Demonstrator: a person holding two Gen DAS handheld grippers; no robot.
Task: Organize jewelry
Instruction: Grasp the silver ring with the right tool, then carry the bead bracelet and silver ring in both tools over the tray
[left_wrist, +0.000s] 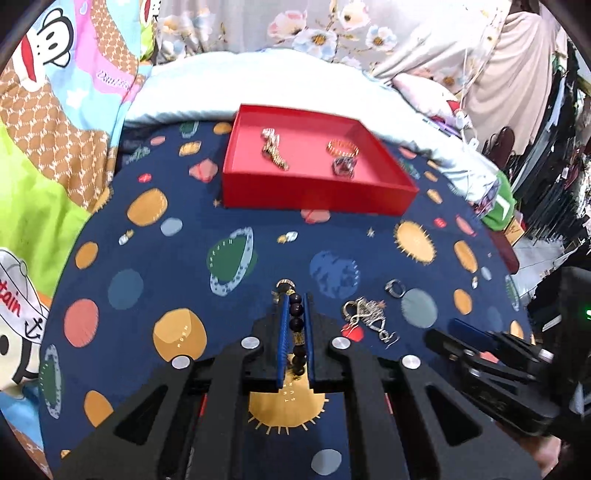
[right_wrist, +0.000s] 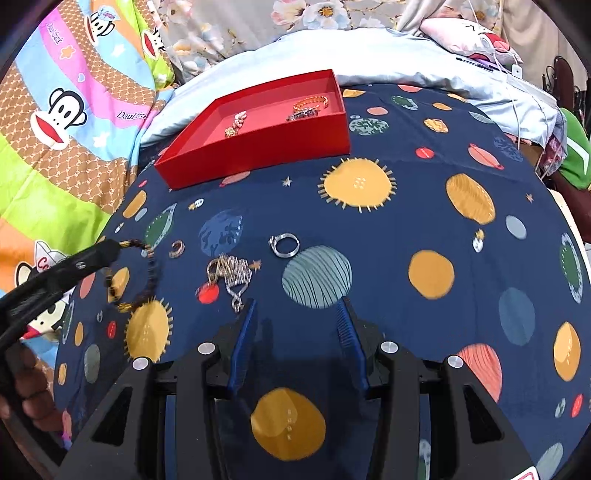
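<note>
**Beaded bracelet gripped, red tray waiting at twelve o'clock**

The navy planet-print cloth (left_wrist: 147, 280) covers the work surface. On it, at twelve o'clock from the left gripper (left_wrist: 296, 299), sits the red tray (left_wrist: 317, 195), well apart from the fingertips and with its long side lying across the line of approach. Three pieces lie inside: a gold chain bracelet (left_wrist: 274, 148), an orange bangle (left_wrist: 342, 147) and a silver ring cluster (left_wrist: 343, 165) touching the bangle.

The left gripper is clenched on the dark beaded bracelet (left_wrist: 296, 321), whose beads run lengthwise between the blue pads; in the right wrist view the loop (right_wrist: 142, 275) hangs from the fingertips just above the cloth. This hand is the loaded one, so I judge the coming move to be a straight carry forward to the tray.

The right gripper (right_wrist: 297, 306) is released, fingers spread and holding nothing, with a tangled chain heap (right_wrist: 231, 275) at eleven o'clock just beside its left fingertip.

Loose on the cloth: one chain heap, one silver ring (right_wrist: 284, 244), and one small gold ring (right_wrist: 177, 248).
</note>
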